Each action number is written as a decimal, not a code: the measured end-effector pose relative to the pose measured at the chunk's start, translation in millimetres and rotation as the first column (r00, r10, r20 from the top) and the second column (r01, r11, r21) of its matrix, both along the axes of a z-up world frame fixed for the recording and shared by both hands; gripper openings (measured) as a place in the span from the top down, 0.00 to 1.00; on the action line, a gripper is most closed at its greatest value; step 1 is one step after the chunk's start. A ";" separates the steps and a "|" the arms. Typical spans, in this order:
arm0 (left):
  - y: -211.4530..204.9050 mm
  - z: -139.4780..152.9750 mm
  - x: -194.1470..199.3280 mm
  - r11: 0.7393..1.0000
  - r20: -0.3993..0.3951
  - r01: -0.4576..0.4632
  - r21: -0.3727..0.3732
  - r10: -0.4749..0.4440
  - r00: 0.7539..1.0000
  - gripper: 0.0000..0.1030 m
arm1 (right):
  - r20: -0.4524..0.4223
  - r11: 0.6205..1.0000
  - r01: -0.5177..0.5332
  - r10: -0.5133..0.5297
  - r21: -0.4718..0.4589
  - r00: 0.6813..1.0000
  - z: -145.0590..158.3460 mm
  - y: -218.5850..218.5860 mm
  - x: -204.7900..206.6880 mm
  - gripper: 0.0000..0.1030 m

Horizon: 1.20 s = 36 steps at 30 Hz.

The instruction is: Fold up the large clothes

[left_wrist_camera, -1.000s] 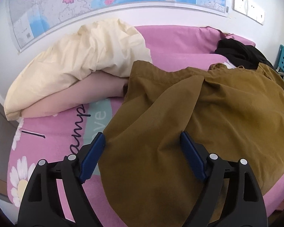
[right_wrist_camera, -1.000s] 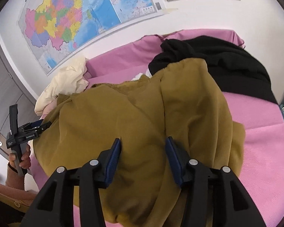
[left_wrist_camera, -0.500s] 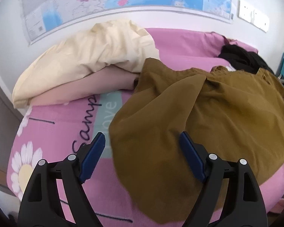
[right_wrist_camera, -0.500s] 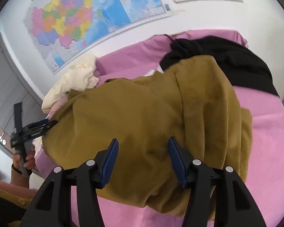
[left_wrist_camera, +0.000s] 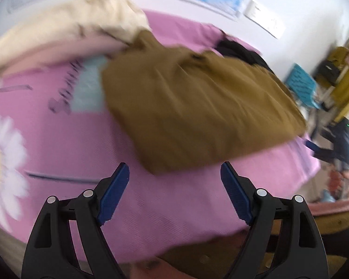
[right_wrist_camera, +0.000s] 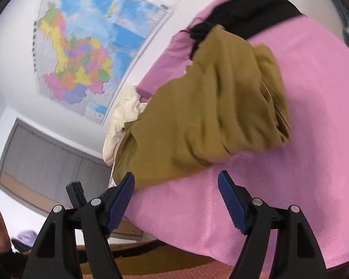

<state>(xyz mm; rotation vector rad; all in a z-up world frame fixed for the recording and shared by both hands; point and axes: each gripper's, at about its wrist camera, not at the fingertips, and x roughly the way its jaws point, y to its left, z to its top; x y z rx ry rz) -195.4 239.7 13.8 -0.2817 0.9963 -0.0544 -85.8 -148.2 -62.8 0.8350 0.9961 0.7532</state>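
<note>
While both hover clear | left hand-held gripper [left_wrist_camera: 174, 177] spread, empty | right hand-held gripper [right_wrist_camera: 176, 186] just widened, empty | brown garment [left_wrist_camera: 197, 107] on pink bed [left_wrist_camera: 169, 209]

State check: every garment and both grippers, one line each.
Mustard-brown garment: bunched in a heap on the pink bedsheet, ungripped.
Cream garment: crumpled, by the wall.
Black garment: piled behind the brown one.
Left gripper: open, empty.
Right gripper: has just been opening, empty.
</note>
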 end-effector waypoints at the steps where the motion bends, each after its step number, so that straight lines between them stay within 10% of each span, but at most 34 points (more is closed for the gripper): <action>1: -2.8 -3.6 0.6 1.000 -0.013 0.009 -0.008 -0.009 1.000 0.22 | -0.010 1.000 0.001 -0.001 0.013 1.000 -3.2 4.4 3.0 0.28; 14: -20.6 -29.0 46.5 0.966 -0.017 -0.053 -0.253 0.051 0.999 0.05 | -0.095 0.970 0.241 -0.238 0.021 0.967 -6.3 49.0 40.4 0.05; 20: 0.4 -25.5 46.7 0.888 0.004 -0.186 -0.421 0.206 0.978 0.06 | 0.097 0.925 0.375 -0.369 -0.053 0.924 7.8 74.7 25.0 0.15; 32: 2.0 -19.5 42.9 0.891 0.044 -0.141 -0.431 0.177 0.983 0.13 | -0.050 0.970 0.241 -0.242 -0.014 0.969 -8.2 80.3 42.1 0.09; 33: 0.9 -18.2 43.7 0.898 0.043 -0.138 -0.419 0.171 0.984 0.13 | -0.051 0.973 0.229 -0.229 -0.005 0.972 -4.4 79.7 45.0 0.16; 36: -0.4 -17.1 40.6 0.912 0.047 -0.112 -0.395 0.141 0.989 0.13 | -0.075 0.971 0.215 -0.208 0.107 0.975 1.2 67.7 51.1 0.83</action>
